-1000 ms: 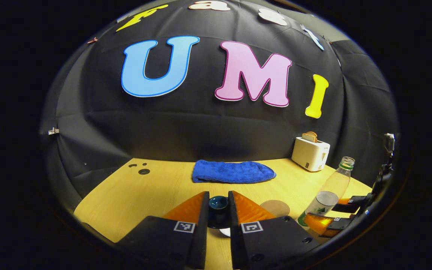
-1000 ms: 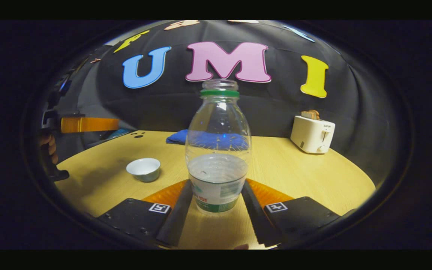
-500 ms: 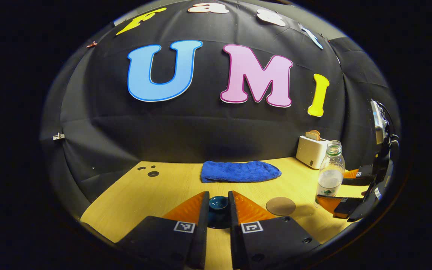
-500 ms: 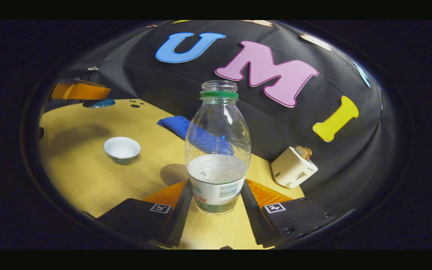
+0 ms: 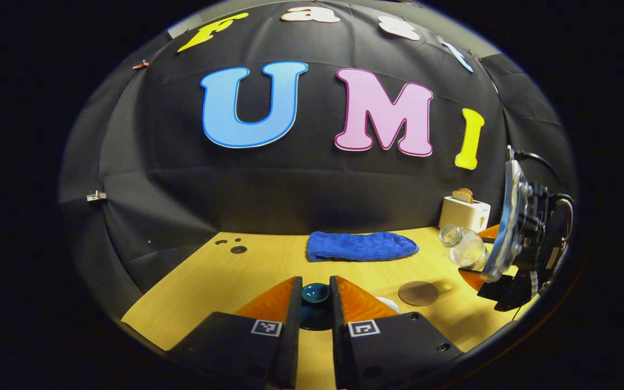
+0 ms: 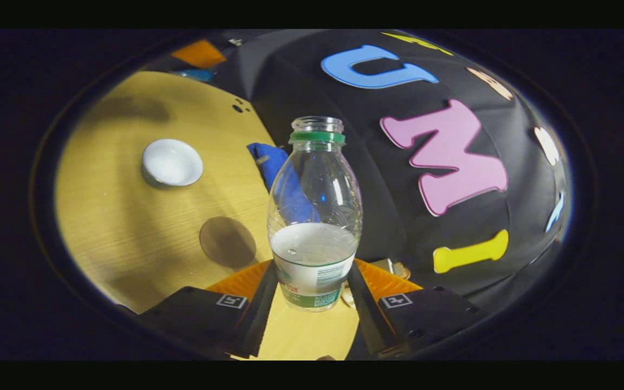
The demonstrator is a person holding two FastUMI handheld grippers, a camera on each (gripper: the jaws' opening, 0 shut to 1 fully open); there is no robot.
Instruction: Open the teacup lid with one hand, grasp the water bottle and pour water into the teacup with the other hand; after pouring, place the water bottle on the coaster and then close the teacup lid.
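Right gripper clamped the bottle low on its label, both fingers pressing its sides; the bottle, uncapped and about a third full, was tipped toward the cup, mouth not yet over it. Left gripper pinched the dark lid and held it above the table. The coaster lay between bottle and cup. Good practice here: bring the mouth over the open cup before tilting further, pour slowly, keep the lid well aside.
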